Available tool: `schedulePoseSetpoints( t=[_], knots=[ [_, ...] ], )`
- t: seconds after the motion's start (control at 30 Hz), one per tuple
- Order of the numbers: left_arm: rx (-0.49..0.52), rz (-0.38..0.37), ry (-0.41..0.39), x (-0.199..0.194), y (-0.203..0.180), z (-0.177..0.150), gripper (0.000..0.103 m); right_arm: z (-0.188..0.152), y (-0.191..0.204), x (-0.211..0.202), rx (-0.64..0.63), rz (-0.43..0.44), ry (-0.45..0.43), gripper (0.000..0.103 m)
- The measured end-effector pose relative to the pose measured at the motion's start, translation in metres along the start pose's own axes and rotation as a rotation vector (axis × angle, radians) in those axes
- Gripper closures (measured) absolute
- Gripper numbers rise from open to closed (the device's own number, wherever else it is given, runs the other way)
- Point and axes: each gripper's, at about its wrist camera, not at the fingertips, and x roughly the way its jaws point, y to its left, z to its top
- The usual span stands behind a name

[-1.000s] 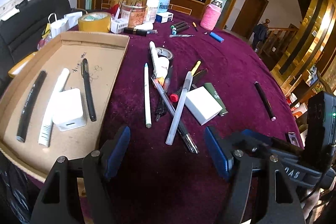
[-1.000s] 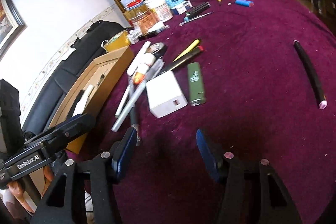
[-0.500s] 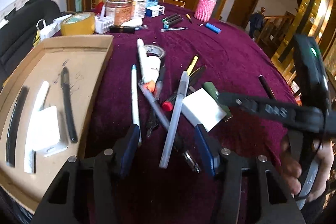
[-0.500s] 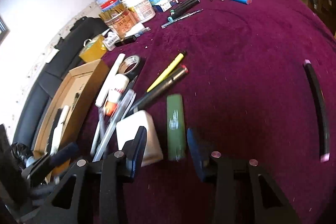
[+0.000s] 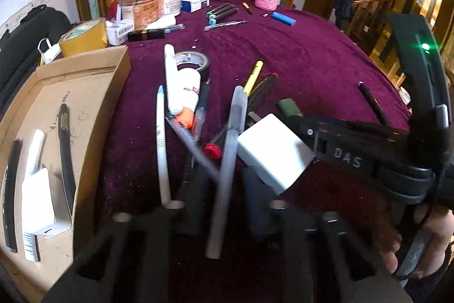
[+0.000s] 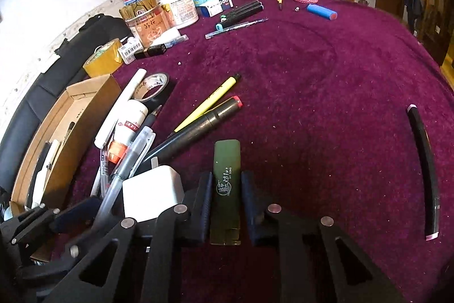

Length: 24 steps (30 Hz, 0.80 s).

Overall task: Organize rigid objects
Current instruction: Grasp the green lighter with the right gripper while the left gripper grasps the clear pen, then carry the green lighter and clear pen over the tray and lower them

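Straddling the translucent grey plastic pen (image 5: 227,172) with our left gripper (image 5: 220,206), we have its fingers narrowed to either side of the barrel, but motion blur keeps us from telling whether they already pinch it. Our right gripper (image 6: 226,206) brackets the flat olive-green lighter (image 6: 226,189) with printed lettering, pads close against both long sides; real contact we cannot confirm.

Both targets lie in the cluttered heap near the middle of the table's plum velvet cloth (image 6: 326,75), beside the shallow cardboard tray (image 5: 85,93) at the table's left edge, where a black pen, a white stick and a white charger already sit.

Risks, as we judge them:
- The grey pen crosses a clear red-capped pen (image 5: 198,152), so lifting could drag that one along.
- The white cube charger (image 5: 272,152) sits just beside both grippers; either could nudge it.
- Our two tools work very close together and may collide.
- A shallow hold on the lighter's near end could let it tip out.
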Motion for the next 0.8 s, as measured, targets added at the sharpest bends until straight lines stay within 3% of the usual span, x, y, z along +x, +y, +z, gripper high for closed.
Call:
schedulePoseSetpoints(
  t=[0.13, 0.5, 0.63, 0.73, 0.8],
  knots=[
    [-0.045, -0.034, -0.006, -0.006, 0.008, 0.0, 0.095, 0.0, -0.001, 0.001, 0.017, 0.013, -0.012, 0.081],
    [-0.123, -0.077, -0.027, -0.034, 0.017, -0.02, 0.095, -0.001, -0.005, -0.004, 0.065, 0.113, -0.032, 0.082],
    [-0.163, -0.101, -0.06, -0.063, 0.028, -0.03, 0.095, -0.002, 0.0, -0.016, 0.055, 0.141, -0.07, 0.082],
    [-0.206, -0.111, -0.09, -0.088, 0.046, -0.035, 0.095, -0.005, 0.011, -0.041, 0.075, 0.243, -0.079, 0.081],
    [-0.241, -0.125, -0.093, -0.098, 0.06, -0.036, 0.095, -0.008, 0.029, -0.061, 0.046, 0.255, -0.111, 0.081]
  ],
)
